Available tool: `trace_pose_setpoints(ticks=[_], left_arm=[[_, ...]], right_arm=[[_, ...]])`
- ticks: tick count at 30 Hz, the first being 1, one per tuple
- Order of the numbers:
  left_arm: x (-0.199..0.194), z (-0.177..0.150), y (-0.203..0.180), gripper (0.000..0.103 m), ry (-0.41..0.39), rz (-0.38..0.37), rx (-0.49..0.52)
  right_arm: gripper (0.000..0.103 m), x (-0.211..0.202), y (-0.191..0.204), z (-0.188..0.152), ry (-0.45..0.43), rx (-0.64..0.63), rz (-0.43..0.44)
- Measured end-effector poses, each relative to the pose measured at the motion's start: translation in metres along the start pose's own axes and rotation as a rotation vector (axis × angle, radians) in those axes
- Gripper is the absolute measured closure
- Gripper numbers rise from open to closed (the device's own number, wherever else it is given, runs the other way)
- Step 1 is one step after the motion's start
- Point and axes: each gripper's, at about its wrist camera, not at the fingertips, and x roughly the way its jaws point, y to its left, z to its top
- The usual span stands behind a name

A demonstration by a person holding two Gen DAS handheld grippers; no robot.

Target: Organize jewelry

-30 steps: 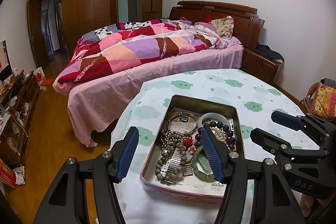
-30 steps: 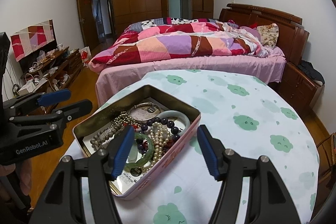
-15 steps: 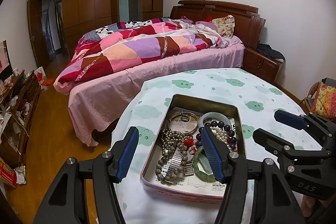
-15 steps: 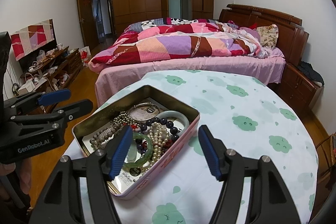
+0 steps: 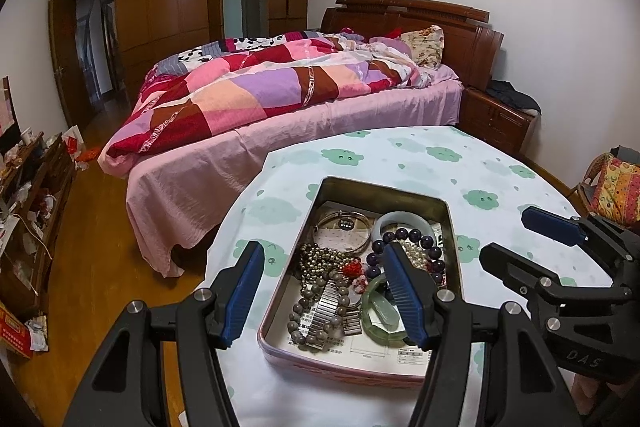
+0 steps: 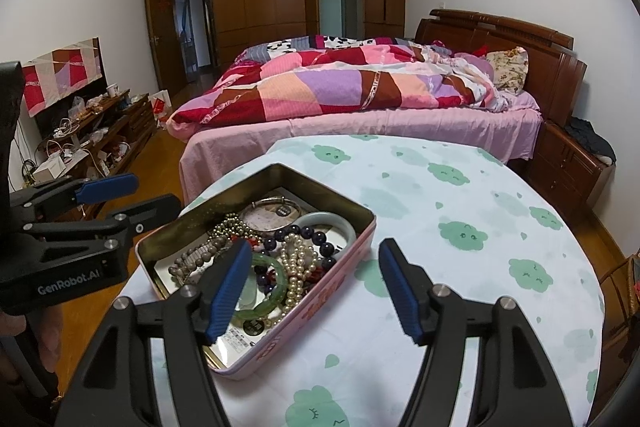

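left gripper (image 5: pixel 324 291) – blue pads apart, hovering over tin's near-left | right gripper (image 6: pixel 316 283) – apart, straddling its right wall | jewelry tin (image 6: pixel 362 223) near table's left edge, bracelets and beads heaped inside, reachable by both

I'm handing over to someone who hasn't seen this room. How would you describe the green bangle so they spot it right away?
Start at the round table with the cloud-print cloth, then the open pink tin on it, full of jewelry. The green bangle lies at the tin's near end, partly behind the left gripper. It is a solid translucent green ring, darker than the pale bangle at the far end, and unbeaded, unlike the strands around it.
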Motion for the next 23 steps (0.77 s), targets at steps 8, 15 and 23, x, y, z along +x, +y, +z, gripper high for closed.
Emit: trace_pose_setpoints(ticks=[8, 15, 23], left_arm=[[0.0006, -0.0002, -0.0061, 0.019, -0.004, 0.064, 0.019], [0.0029, -0.0001, -0.0051, 0.01, -0.007, 0.089, 0.014], [0.0022, -0.0025, -0.0075, 0.01, -0.013, 0.056, 0.02]], right_arm=[[0.034, -0.0008, -0.0006, -0.0007, 0.0, -0.002, 0.0], [0.032, 0.001, -0.0053, -0.0031, 0.007, -0.002, 0.001], [0.031, 0.0014, -0.005, -0.0055, 0.008, 0.0, -0.002]])
